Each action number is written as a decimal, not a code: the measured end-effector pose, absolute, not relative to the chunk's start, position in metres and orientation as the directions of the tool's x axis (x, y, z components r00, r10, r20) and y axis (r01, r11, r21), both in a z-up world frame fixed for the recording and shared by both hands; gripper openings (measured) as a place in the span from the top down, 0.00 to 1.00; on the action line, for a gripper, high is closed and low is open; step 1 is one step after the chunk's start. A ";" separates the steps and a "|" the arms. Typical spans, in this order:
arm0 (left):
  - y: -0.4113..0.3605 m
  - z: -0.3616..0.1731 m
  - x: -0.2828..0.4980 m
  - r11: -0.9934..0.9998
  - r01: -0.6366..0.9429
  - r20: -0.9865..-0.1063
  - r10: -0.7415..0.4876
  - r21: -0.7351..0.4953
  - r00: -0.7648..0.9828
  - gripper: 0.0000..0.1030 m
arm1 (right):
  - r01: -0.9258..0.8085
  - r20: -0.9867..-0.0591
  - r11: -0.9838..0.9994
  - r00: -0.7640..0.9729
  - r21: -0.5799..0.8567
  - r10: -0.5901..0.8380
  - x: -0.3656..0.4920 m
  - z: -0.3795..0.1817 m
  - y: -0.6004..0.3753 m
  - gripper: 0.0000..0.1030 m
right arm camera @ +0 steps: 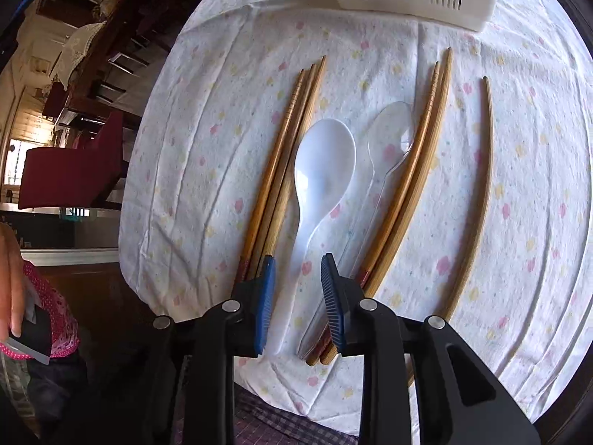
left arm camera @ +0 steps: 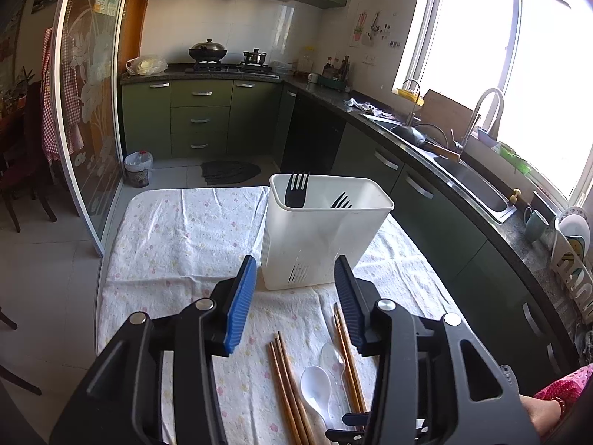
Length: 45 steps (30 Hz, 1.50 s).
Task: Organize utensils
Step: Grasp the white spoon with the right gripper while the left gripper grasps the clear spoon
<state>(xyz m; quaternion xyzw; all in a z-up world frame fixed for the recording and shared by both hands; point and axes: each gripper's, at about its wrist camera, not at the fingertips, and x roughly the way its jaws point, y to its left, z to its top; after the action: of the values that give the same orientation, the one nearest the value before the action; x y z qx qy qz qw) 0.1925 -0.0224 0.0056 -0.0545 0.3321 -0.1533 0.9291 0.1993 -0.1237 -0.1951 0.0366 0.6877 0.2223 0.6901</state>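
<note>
A white slotted utensil holder [left arm camera: 326, 237] stands on the floral cloth with two black forks [left arm camera: 296, 193] upright in it. My left gripper [left arm camera: 295, 263] hovers open just in front of it, holding nothing. Near the table's front edge lie a white spoon [right arm camera: 322, 163], a clear spoon [right arm camera: 389, 141], three chopsticks [right arm camera: 285, 155] to their left, a pair [right arm camera: 418, 170] to their right and a single one [right arm camera: 481, 193] further right. My right gripper [right arm camera: 298, 259] points steeply down, open, its pads on either side of the white spoon's handle without pressing it.
The floral cloth [right arm camera: 192, 148] covers a small table; its near edge runs just under my right gripper. A green counter with a sink [left arm camera: 470, 181] curves along the right. A red chair [right arm camera: 70, 170] stands beyond the table's left side. A person's hand [right arm camera: 11, 278] shows at the left.
</note>
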 end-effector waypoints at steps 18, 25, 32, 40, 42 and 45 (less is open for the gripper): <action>-0.023 -0.007 0.190 0.943 0.266 -0.624 -0.332 -0.201 0.707 0.59 | -0.209 -0.945 0.922 -0.026 0.324 0.326 0.206 -0.204 -0.112 0.91; -0.028 -0.024 0.195 0.956 0.234 -0.703 -0.289 -0.177 0.649 0.59 | -0.133 -0.887 0.886 0.075 0.444 0.456 0.198 -0.184 -0.158 0.91; -0.053 -0.052 0.193 0.966 0.238 -0.813 -0.222 -0.106 0.538 0.59 | -0.056 -0.860 0.882 0.198 0.469 0.470 0.202 -0.158 -0.213 0.91; -0.080 -0.129 0.204 0.959 0.212 -0.959 -0.226 -0.189 0.170 0.59 | -0.023 -0.841 0.875 0.265 0.484 0.472 0.207 -0.141 -0.246 0.91; -0.085 -0.136 0.207 0.962 0.193 -0.963 -0.224 -0.194 0.148 0.59 | -0.024 -0.837 0.871 0.267 0.490 0.478 0.208 -0.139 -0.250 0.91; -0.091 -0.141 0.212 0.966 0.189 -0.967 -0.208 -0.179 0.145 0.59 | -0.026 -0.832 0.867 0.268 0.498 0.486 0.206 -0.138 -0.253 0.91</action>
<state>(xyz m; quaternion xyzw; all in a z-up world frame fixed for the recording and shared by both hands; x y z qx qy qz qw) 0.2116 -0.0914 -0.1410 -0.0075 0.6404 -0.1310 0.7567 0.2064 -0.2532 -0.1378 0.1974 0.5820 0.1659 0.7713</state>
